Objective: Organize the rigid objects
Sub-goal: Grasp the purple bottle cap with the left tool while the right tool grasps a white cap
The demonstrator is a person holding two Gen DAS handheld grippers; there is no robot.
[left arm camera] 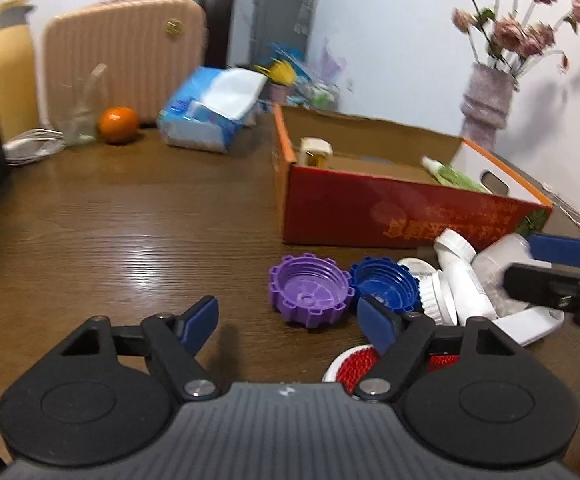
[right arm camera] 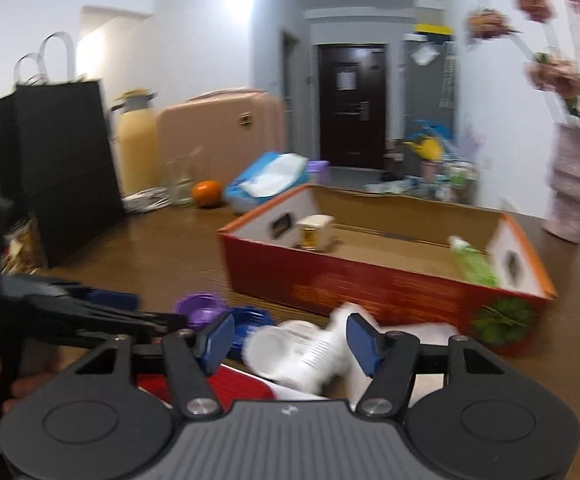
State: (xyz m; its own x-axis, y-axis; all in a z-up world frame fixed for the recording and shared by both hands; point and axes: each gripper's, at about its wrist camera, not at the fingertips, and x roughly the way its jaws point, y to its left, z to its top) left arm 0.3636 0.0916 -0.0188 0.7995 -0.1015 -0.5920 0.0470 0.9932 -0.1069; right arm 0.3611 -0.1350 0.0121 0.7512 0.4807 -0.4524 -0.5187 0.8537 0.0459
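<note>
A red cardboard box (left arm camera: 370, 216) stands open on the wooden table; inside are a small cream item (left arm camera: 316, 152) and a green-and-white tube (left arm camera: 454, 176). In front of it lie a purple ribbed cap (left arm camera: 310, 290), a blue ribbed cap (left arm camera: 384, 280), white plastic bottles (left arm camera: 462, 276) and a red-and-white brush (left arm camera: 354, 364). My left gripper (left arm camera: 290, 320) is open just in front of the purple cap. My right gripper (right arm camera: 290, 340) is open above the white bottles (right arm camera: 306, 352); it also shows in the left wrist view (left arm camera: 558, 264). The box (right arm camera: 370, 280) lies beyond.
An orange (left arm camera: 118, 125), a glass (left arm camera: 76, 120), a tissue pack (left arm camera: 214, 114) and a white cable (left arm camera: 30, 146) sit at the table's far side. A vase of flowers (left arm camera: 486, 108) stands behind the box. A black bag (right arm camera: 62, 168) stands at the left.
</note>
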